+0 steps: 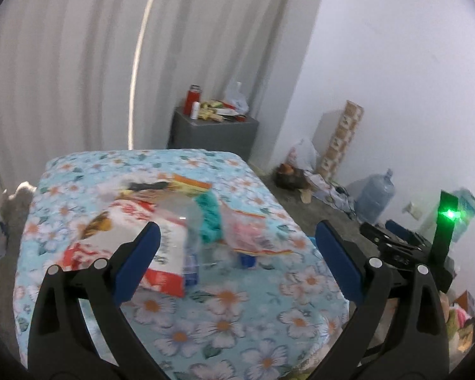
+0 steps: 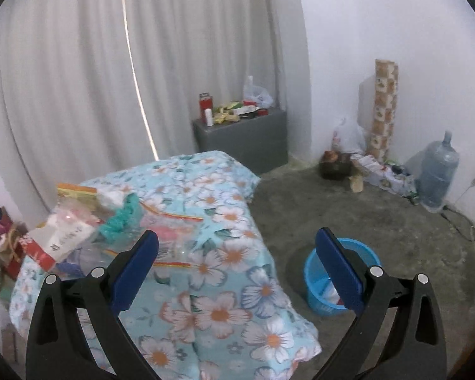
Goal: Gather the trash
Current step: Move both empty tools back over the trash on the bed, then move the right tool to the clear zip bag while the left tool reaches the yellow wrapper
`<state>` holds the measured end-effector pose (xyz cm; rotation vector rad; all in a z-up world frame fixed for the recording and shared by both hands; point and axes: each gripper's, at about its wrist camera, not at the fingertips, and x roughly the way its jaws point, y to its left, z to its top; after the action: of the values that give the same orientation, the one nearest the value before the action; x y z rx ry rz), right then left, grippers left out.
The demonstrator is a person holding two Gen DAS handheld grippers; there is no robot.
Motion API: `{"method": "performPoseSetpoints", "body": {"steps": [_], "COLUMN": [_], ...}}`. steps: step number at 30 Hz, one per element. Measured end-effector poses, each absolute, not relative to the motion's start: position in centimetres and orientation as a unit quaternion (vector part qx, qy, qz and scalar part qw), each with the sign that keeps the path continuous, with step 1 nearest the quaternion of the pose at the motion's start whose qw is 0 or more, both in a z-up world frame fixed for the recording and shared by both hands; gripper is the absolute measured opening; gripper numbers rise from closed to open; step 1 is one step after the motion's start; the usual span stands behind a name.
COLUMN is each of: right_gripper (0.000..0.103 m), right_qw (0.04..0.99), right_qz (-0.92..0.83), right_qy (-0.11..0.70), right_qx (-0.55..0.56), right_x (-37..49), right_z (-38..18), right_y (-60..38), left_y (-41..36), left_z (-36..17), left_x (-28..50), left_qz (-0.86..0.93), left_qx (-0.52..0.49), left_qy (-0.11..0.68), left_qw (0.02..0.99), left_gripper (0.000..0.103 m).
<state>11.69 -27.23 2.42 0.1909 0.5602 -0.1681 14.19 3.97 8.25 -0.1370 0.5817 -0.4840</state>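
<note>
Both grippers, left and right, are gaping empty, reaching for litter at twelve o'clock; next: clamp one piece, carry to bin.

Home room, curtain, floral-covered table, water jug

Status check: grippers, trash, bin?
Left gripper and right gripper open, empty. Trash pile on floral table. Blue bin on floor, unobstructed.

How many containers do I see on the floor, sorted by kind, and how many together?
Blue waste basket: 1
Large clear water jug: 1
White plastic bag by the wall: 1
Total: 3
</note>
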Motion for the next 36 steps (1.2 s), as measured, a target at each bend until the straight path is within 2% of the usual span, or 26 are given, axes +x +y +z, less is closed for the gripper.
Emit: {"method": "performPoseSetpoints", "body": {"steps": [7, 14, 36], "right_gripper": [0.096, 0.096, 0.096], "right_qw": [0.936, 0.92, 0.871], "right_qz": [-0.062, -0.044, 0.054], "right_qy": [0.315, 0.343, 0.394], "right_qx": [0.148, 0.186, 0.287], "right_x": [13.1, 14.9, 20.2], "right_z": [0.5, -1.0, -4.3], "right_y": [-28.4, -27.6, -28.1], "left_y": [7.3, 8.4, 6.3], "left_z": [7.5, 6.2, 4.6], "left_x": [13.7, 15.3, 17.2], "left_qz": [-0.208, -0.196, -0.193], "left_qx": [-0.084, -0.092, -0.077], "left_qy": [0.267, 0.282, 0.297], "left_qw": [0.937, 0.935, 0.932], "left_gripper": [0.094, 0.094, 0.094]}}
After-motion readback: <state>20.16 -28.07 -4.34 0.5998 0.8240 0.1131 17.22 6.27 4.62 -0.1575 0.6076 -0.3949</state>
